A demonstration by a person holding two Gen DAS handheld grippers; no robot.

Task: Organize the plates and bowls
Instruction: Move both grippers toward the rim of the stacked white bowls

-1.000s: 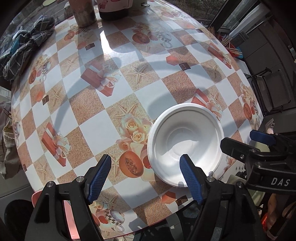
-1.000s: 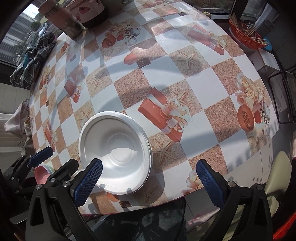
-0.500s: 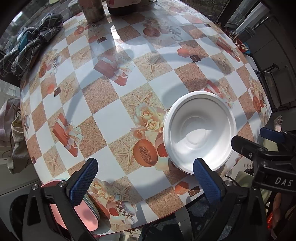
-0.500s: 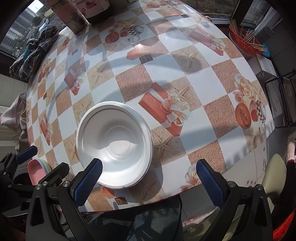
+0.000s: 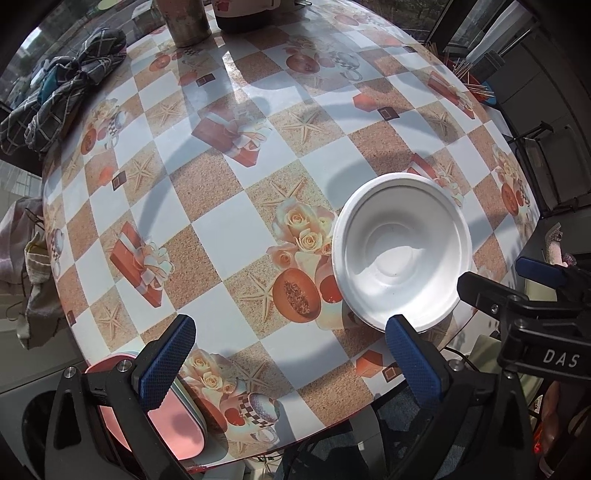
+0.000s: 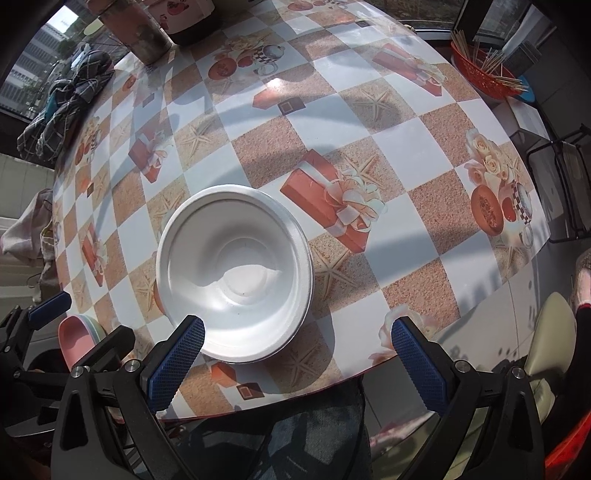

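Note:
A white bowl (image 5: 402,251) (image 6: 236,273) sits upright and empty on the checked tablecloth near the table's front edge. My left gripper (image 5: 291,358) hovers above the table to the bowl's left, open wide, nothing between its blue pads; its right pad overlaps the bowl's near rim in the view. My right gripper (image 6: 295,365) is open wide too, over the front edge, its left pad above the bowl's rim. A stack of pink plates (image 5: 173,424) (image 6: 74,339) lies at the front left corner, partly hidden by the left gripper's fingers.
A round table (image 5: 229,236) with a patterned cloth. At the back stand a metal tumbler (image 5: 186,22) and a dark pot (image 5: 251,14); a plaid cloth (image 5: 62,88) lies back left. A red basket of sticks (image 6: 484,70) stands beyond the right edge.
The left gripper's jaws have spread wider and its view has drawn back, bringing the pink plates into sight. The bowl stays in place. The right gripper is unchanged.

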